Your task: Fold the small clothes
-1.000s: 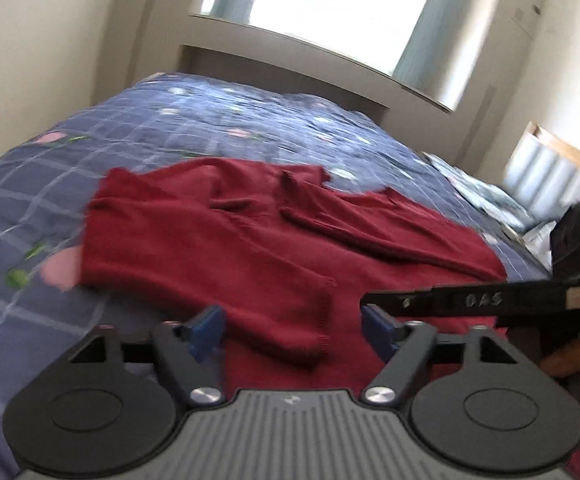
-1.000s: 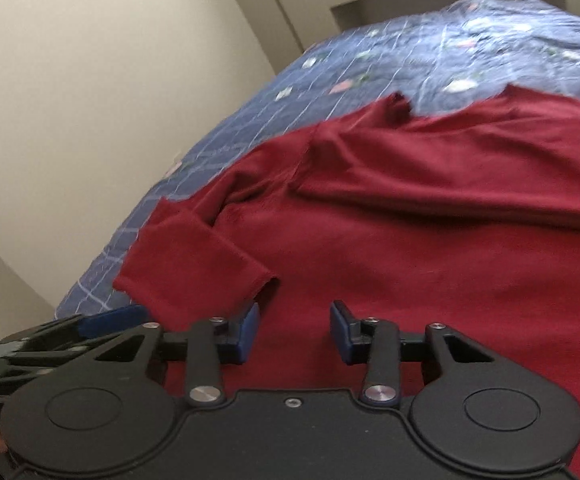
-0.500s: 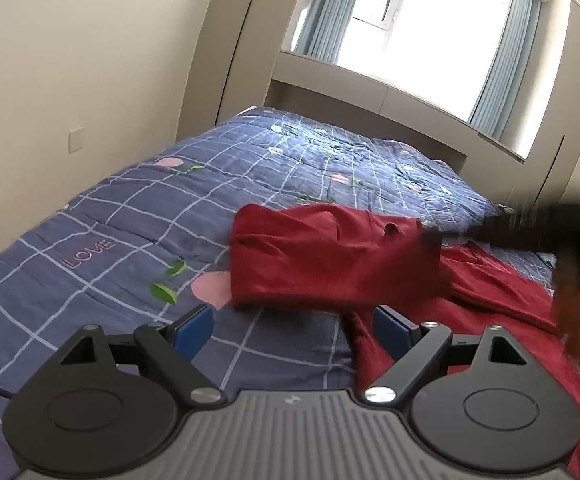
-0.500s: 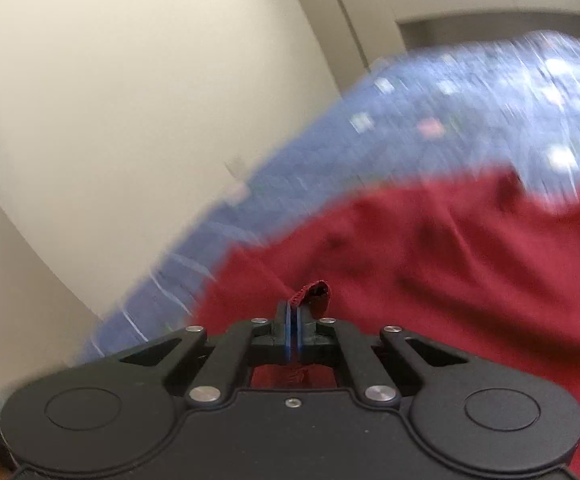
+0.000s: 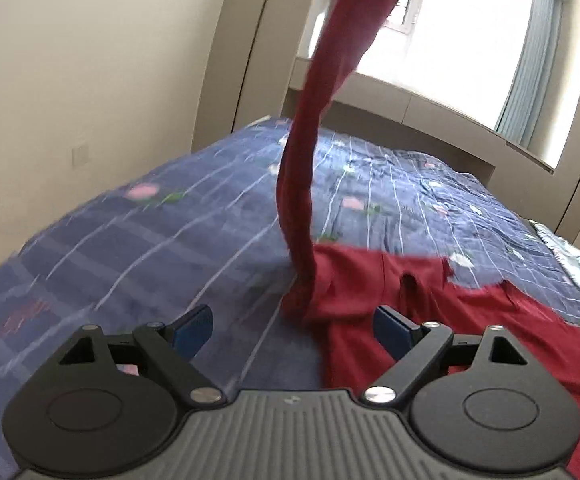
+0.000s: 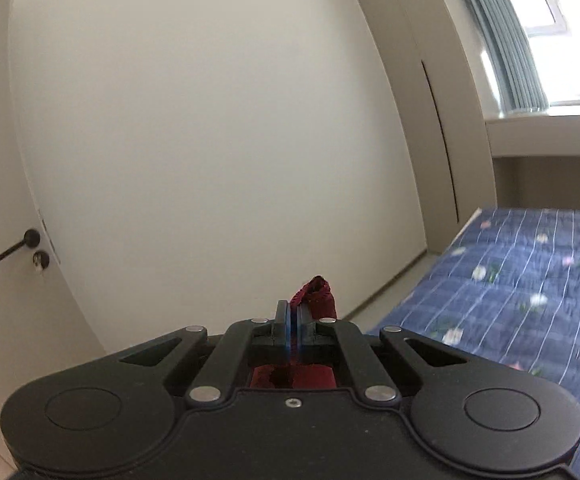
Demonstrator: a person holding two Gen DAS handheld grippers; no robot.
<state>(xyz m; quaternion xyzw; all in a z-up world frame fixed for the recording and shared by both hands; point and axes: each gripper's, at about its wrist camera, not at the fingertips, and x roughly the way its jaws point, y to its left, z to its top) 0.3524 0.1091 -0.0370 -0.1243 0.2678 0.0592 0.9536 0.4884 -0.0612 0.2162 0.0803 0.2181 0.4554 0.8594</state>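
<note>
A dark red sweater lies partly on the blue checked bed. One sleeve is pulled up tight from the heap to the top of the left wrist view. My right gripper is shut on the red cuff, which pokes out above its closed blue pads, held high in front of the wall. My left gripper hovers low over the bed, open wide, nothing between its blue pads. The foot of the raised sleeve sits just beyond them.
A cream wall and a door with a black handle fill the right wrist view. A bright window with curtains and a ledge stands behind the bed. Patterned bedding lies at the right edge.
My right gripper shut on the sweater's cuff and rose high, drawing the sleeve up off the bed. My left gripper drew back to the left, still open.
</note>
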